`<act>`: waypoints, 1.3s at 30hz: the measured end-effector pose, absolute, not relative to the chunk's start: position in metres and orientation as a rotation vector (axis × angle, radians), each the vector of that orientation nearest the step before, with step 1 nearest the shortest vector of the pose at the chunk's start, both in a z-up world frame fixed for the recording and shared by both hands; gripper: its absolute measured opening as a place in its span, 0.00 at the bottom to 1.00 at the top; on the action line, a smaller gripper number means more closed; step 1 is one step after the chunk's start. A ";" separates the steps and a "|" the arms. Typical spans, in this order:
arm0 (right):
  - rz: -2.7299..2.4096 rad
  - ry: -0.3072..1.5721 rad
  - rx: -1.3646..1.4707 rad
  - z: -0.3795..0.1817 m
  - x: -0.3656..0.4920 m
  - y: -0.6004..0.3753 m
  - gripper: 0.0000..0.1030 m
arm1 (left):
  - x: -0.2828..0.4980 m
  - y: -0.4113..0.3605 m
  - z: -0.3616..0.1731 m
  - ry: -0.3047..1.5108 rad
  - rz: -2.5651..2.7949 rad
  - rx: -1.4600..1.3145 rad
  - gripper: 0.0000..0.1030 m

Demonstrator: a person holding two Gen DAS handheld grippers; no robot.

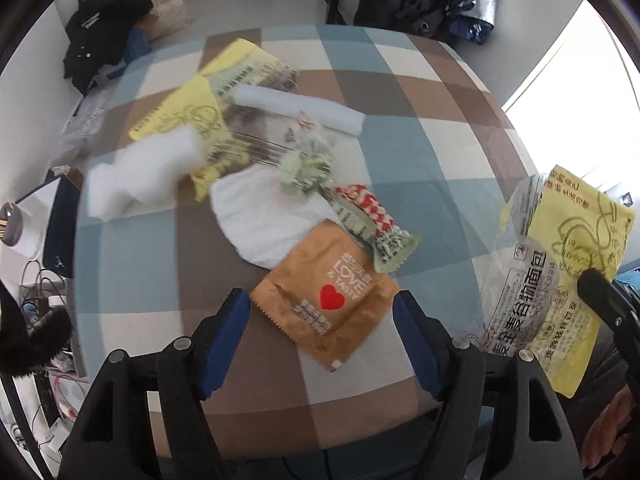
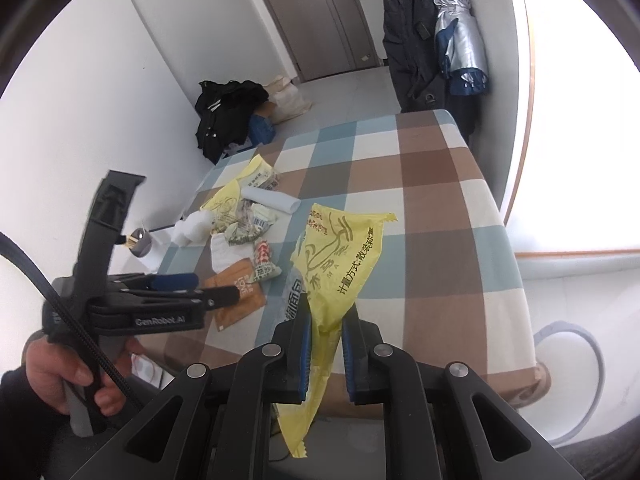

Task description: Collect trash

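Your right hand-held gripper clamps the yellow wrapper; left hand-held gripper gapes above the brown packet. Beyond the packet, most litter remains on the bench.

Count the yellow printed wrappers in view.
2. One yellow wrapper is clamped in the right gripper; another yellow wrapper lies at the pile's far side. More may be hidden underneath.

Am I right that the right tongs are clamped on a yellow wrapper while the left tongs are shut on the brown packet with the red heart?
Not quite: the left tongs are open, straddling the brown packet without gripping it, as the left wrist view shows. The right tongs are indeed clamped on the yellow wrapper.
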State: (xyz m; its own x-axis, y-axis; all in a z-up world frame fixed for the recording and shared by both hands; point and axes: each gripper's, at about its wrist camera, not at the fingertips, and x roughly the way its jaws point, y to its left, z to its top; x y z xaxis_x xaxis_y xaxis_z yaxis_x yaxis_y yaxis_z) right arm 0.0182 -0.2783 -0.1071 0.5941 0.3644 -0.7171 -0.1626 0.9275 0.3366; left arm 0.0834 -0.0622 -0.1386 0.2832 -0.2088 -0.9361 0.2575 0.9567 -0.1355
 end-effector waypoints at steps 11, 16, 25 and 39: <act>0.294 0.885 0.308 -0.106 0.019 -0.299 0.14 | 0.084 -0.082 -0.149 1.236 -0.290 0.195 0.79; 0.302 0.875 0.315 -0.103 0.018 -0.299 0.14 | 0.079 -0.085 -0.145 1.216 -0.327 0.223 0.55; 0.289 0.866 0.337 -0.101 0.014 -0.305 0.14 | 0.075 -0.071 -0.136 1.193 -0.288 0.212 0.15; 0.269 0.849 0.350 -0.099 0.010 -0.311 0.14 | 0.073 -0.069 -0.139 1.268 -0.353 0.084 0.23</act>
